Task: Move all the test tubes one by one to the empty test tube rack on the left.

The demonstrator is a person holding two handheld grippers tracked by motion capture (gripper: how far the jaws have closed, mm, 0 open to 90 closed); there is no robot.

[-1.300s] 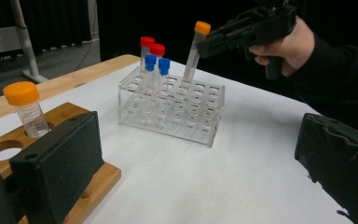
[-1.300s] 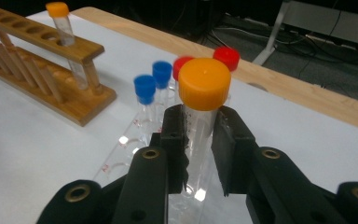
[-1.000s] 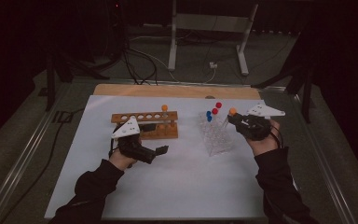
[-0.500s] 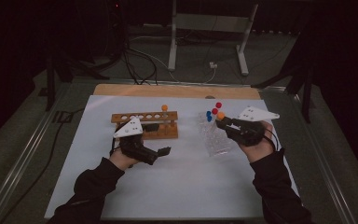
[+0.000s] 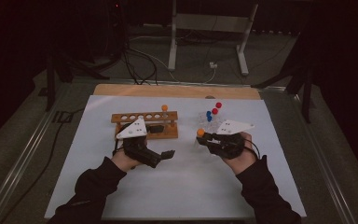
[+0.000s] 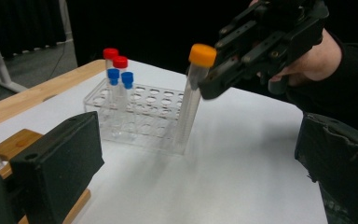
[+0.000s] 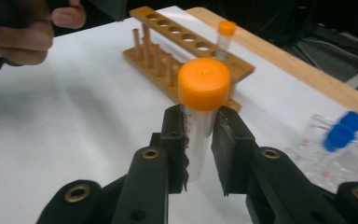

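Right claw (image 7: 199,135), jaws clamped on the clear body of an orange-capped tube (image 7: 203,100) just below its cap; the right claw view shows both jaw pads pressed against the tube wall, a contact the high view is too small to resolve. In the left claw view the same tube (image 6: 189,100) hangs tilted from the right claw (image 6: 209,86), its lower end at the near corner of the clear plastic rack (image 6: 142,116); whether it touches the rack or the worktop cannot be told. Behind the tube in that view, two red-capped and two blue-capped tubes (image 6: 116,77) stand upright in the rack's far-left cells. In the high view the right claw (image 5: 204,137) lies just in front of the clear rack (image 5: 210,122), the orange cap at its tip. Beyond the right claw's jaws, the right claw view shows a wooden rack (image 7: 186,51) with a second orange-capped tube (image 7: 223,39) upright at its far end. Left claw (image 5: 168,153), jaws apart and holding nothing, sits over the white worktop (image 5: 177,186) just in front of the wooden rack (image 5: 144,125); its own view shows the two black jaws well separated at either edge of the picture.
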